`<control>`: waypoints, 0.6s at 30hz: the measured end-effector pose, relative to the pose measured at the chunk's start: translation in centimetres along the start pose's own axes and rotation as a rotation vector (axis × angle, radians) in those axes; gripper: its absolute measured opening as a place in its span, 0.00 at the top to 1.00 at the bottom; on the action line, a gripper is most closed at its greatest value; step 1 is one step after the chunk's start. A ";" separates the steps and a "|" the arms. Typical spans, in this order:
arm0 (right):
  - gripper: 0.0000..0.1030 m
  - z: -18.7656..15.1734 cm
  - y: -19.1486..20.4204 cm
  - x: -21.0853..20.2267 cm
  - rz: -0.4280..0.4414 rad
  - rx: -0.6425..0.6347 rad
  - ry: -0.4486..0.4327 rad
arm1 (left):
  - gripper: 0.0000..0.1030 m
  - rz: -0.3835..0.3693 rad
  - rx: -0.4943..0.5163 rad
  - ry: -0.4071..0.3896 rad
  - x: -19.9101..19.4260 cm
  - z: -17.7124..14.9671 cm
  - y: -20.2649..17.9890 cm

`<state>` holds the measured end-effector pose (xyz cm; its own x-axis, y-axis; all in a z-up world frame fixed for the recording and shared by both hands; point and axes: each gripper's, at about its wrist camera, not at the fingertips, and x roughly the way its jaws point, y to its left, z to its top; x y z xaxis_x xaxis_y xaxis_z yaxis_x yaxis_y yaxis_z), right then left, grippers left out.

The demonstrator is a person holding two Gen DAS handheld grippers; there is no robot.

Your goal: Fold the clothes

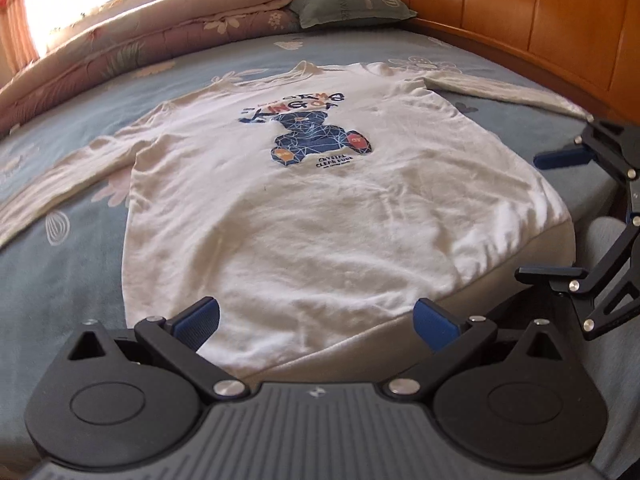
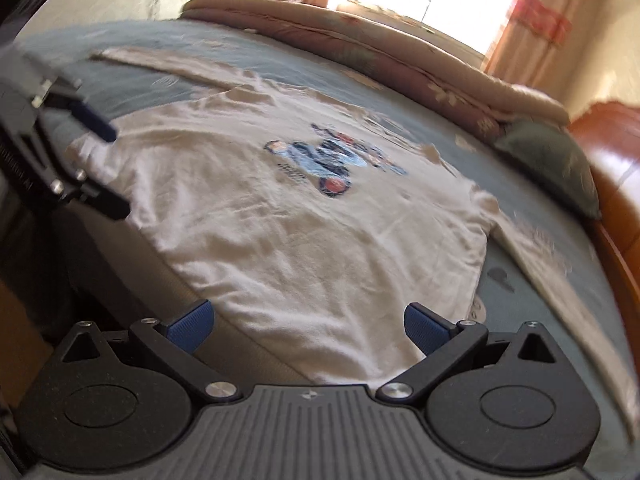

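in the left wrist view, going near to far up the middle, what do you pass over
Left gripper with open jaws → hem of the white shirt → bear print → collar → blue floral bedsheet → green pillow.

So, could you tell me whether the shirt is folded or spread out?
Spread out: the shirt lies flat on the bed, print up, both sleeves extended.

The bed (image 1: 80, 280) is viewed low from its foot edge by both wrist cameras; the white shirt (image 1: 320, 220) (image 2: 300, 240) is shared.
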<state>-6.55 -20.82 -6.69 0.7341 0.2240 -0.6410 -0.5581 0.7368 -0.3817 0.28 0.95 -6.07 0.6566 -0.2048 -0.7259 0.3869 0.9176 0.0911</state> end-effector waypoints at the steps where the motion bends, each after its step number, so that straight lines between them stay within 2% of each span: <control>1: 0.00 0.0 0.8 0.1 0.004 -0.062 -0.002 | 0.01 0.007 0.037 -0.005 -0.1 0.0 -0.3; 4: 0.00 -0.2 3.5 0.7 0.012 -0.217 -0.008 | 0.01 0.009 0.094 -0.015 -0.5 -0.3 -0.8; 6: 0.00 -0.4 5.4 1.7 -0.015 -0.314 -0.016 | 0.01 0.007 0.105 -0.020 -0.5 -0.6 -1.0; 11: 0.00 -1.1 9.0 4.2 -0.189 -0.542 -0.010 | 0.01 0.012 0.132 -0.011 -0.4 -1.4 -1.4; 15: 0.00 -1.4 10.1 4.3 -0.278 -0.645 -0.039 | 0.01 0.011 0.163 -0.026 -0.9 -1.8 -1.7; 18: 0.00 -1.3 10.4 3.4 -0.314 -0.657 -0.069 | 0.01 0.009 0.188 -0.036 -1.2 -2.0 -2.0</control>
<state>-10.37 -13.26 -13.67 0.9085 0.1207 -0.4001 -0.4178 0.2429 -0.8755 -2.55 0.00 -6.72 0.6824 -0.2118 -0.6996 0.4925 0.8404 0.2260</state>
